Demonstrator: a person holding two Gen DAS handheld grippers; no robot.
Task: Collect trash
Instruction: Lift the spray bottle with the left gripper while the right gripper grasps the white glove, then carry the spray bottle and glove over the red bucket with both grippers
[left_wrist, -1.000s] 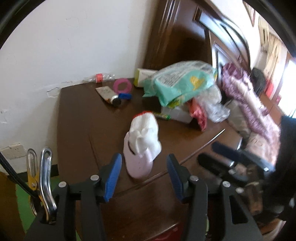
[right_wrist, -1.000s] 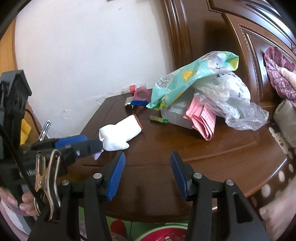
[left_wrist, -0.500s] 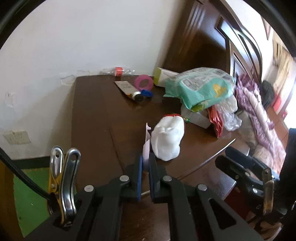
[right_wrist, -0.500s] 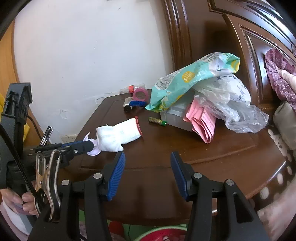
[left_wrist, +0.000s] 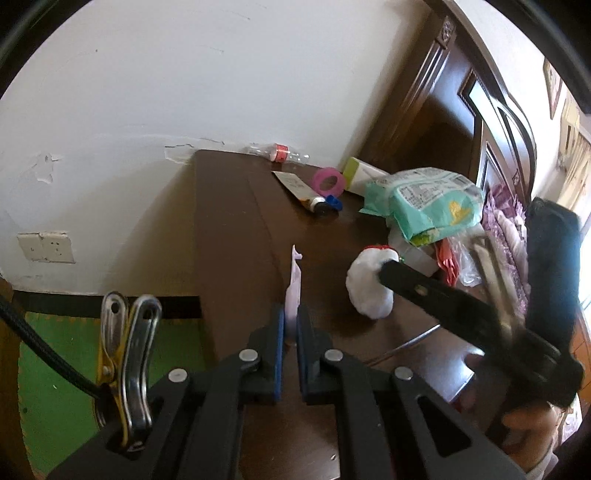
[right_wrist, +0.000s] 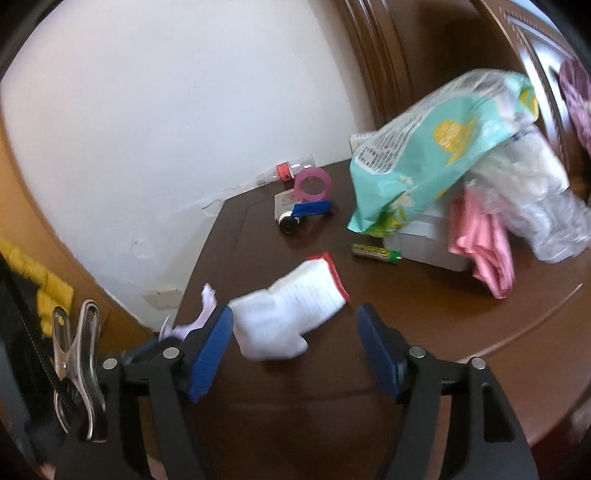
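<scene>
A thin pale lilac scrap (left_wrist: 295, 284) stands up between the pads of my left gripper (left_wrist: 290, 321), which is shut on it just above the dark wooden table (left_wrist: 236, 236). A white knitted glove with a red cuff (right_wrist: 295, 306) lies on the table. My right gripper (right_wrist: 295, 325) straddles it, jaws opening, and the pads do not press on it. In the left wrist view one of the right gripper's fingers (left_wrist: 424, 291) crosses in front of the glove (left_wrist: 365, 295). The scrap (right_wrist: 207, 306) also shows left of the glove in the right wrist view.
Behind the glove lie a green battery (right_wrist: 376, 253), a mint wipes pack (right_wrist: 436, 147) over a pink bag (right_wrist: 484, 243) and clear plastic (right_wrist: 546, 214), a pink tape ring (right_wrist: 314, 184), a tube (left_wrist: 303, 188) and a small bottle (left_wrist: 277, 152). The table's left edge drops to green floor (left_wrist: 59, 369).
My left gripper shut on the scrap and carried it left, away from the glove. My right gripper moved in over the glove and its jaws widened.
</scene>
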